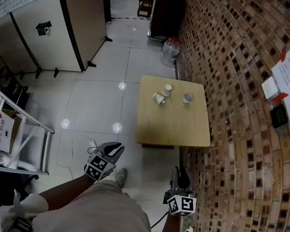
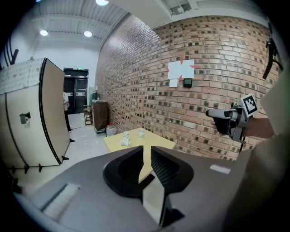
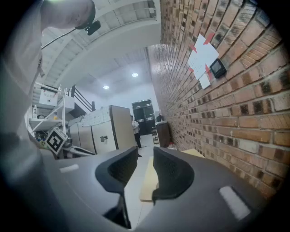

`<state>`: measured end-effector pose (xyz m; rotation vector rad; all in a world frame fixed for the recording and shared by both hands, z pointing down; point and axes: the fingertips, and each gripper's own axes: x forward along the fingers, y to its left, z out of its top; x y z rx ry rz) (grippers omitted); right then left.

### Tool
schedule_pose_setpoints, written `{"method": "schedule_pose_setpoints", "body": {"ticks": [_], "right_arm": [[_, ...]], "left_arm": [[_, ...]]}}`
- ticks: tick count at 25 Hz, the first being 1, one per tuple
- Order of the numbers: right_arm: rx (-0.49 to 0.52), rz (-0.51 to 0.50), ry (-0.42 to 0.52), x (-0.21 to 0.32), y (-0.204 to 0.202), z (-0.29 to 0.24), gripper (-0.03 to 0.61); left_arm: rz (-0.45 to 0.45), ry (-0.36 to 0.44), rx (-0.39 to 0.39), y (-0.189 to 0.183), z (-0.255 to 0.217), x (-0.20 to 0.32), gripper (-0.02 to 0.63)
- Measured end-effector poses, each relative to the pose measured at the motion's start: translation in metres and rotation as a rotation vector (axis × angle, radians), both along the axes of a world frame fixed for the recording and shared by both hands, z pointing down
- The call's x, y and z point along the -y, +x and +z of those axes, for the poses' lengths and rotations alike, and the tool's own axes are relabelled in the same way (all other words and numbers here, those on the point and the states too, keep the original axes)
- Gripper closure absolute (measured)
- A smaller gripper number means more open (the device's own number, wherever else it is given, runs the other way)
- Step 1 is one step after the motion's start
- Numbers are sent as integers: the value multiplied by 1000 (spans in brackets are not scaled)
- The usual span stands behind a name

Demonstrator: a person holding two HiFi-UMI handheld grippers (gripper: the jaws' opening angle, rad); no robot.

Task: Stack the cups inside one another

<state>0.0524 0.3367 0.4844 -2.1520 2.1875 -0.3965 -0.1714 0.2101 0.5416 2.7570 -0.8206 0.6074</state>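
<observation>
**Three cups wait on the worktop, both tongs empty and well short of it**

The cups sit toward the far end of the worktop (image 1: 171, 126), which stands against the brick wall (image 1: 247, 73). An upright cup (image 1: 168, 89) stands farthest back. A tipped cup (image 1: 159, 98) lies on its side just beside it, toward the worktop's near edge. A third cup (image 1: 188, 98) stands apart on the wall side. None is nested in another, so the stacking is not yet begun.

The left tongs (image 1: 115, 146) and the right tongs (image 1: 180, 172) hang over the floor, well apart from the worktop's near edge. Each pair of jaws stands a little apart with nothing between them.

The cups look small and thin-walled — probably light, easy to knock over and easy to crush. A soft pinch on the wall near the rim, one jaw inside and one outside, seems the safest hold for an upright cup. The tipped one likely needs a hold across its body, or at its open mouth.

The head view alone separates all three cups and shows which one lies down. The left gripper view looks at the worktop from low down — it shows the cups only as small pale shapes, and also the right tongs off to the side. The right gripper view shows just a strip of the worktop between its jaws, no cup, and a person standing far beyond it.
</observation>
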Motion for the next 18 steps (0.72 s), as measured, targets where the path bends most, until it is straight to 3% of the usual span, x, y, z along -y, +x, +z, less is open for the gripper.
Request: {"method": "schedule_pose_setpoints", "body": {"ticks": [12,18], "right_arm": [[-3,62,-10,109,20,19,483],[5,76,-27,132,39,23,483]], "left_arm": [[-10,-16,43,13,27,131,471],[5,-43,52,40,35,160,459]]}}
